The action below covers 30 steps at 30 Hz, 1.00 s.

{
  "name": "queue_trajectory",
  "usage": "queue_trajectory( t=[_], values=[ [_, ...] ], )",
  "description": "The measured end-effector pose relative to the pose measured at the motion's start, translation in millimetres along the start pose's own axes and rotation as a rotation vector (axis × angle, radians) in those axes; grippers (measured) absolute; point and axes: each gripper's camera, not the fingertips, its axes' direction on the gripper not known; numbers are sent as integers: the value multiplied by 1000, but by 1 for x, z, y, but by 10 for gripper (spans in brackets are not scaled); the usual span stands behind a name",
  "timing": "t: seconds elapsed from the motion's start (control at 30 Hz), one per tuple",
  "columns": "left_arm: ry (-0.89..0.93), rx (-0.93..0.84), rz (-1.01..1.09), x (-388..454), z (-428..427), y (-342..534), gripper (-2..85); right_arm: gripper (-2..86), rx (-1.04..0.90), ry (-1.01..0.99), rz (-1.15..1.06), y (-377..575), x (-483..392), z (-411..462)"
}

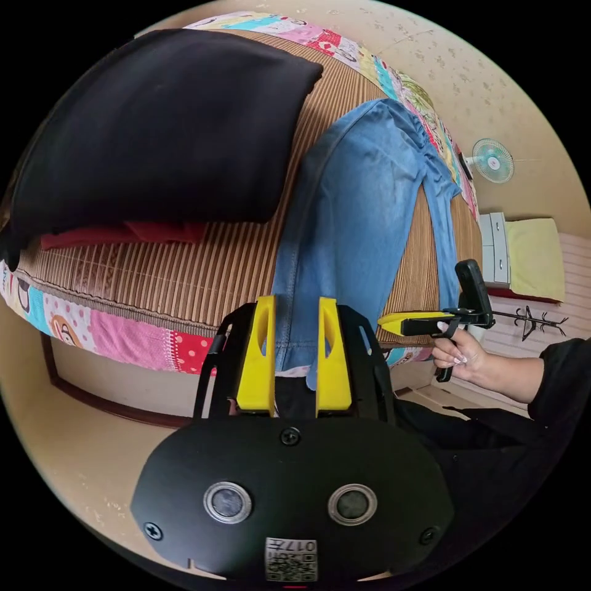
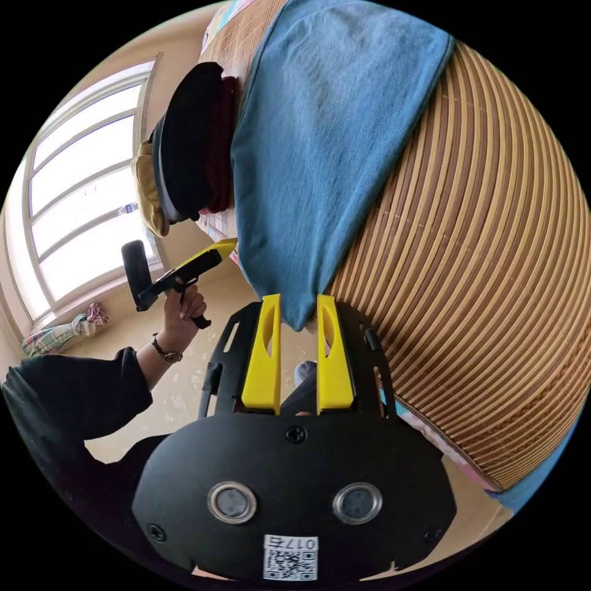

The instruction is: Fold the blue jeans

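The blue jeans [image 1: 357,215] lie stretched along a brown bamboo mat [image 1: 184,271] on a bed, with the leg ends hanging over the near edge. My left gripper [image 1: 297,301] is open, and one leg's hem sits in the gap between its yellow jaws. The right gripper [image 1: 400,323], held in a hand, is at the mat's edge by the other leg. In the right gripper view my right gripper [image 2: 298,298] is open, with a corner of the jeans [image 2: 326,141] hanging between its jaws. The left gripper [image 2: 209,255] reaches the jeans' far edge.
A black pillow [image 1: 166,123] lies on a red cloth [image 1: 123,234] on the mat beside the jeans. A patterned sheet [image 1: 123,338] covers the bed's side. A fan [image 1: 492,161], a drawer unit [image 1: 495,246] and a window [image 2: 80,203] stand around the room. The person's dark sleeves show.
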Motion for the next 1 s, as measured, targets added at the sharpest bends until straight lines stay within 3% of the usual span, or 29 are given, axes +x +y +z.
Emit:
queue_trajectory(
  t=[0.17,0.27,0.33,0.5,0.67,0.73,0.9,1.0],
  values=[
    [-55,5,14,-26,1,9,50,78,65,10,97,20,20,2],
    [1,-21,-14,-47,0,10,20,56,60,-74,164,6,22,18],
    [64,-53,-41,-65,-3,15,10,39,40,9,181,0,15,24],
    [158,-122,-37,-105,-24,37,2,22,-19,47,53,26,-2,26],
    [132,-204,41,-146,-37,61,0,17,-104,78,-40,87,-5,35],
    [178,-301,61,-162,-23,66,1,17,-125,95,-42,100,-3,48],
    [71,-414,155,-172,11,78,6,19,-187,104,-25,111,1,93],
    [-15,-390,74,-188,18,88,18,22,-216,92,-89,115,-6,108]
  ],
)
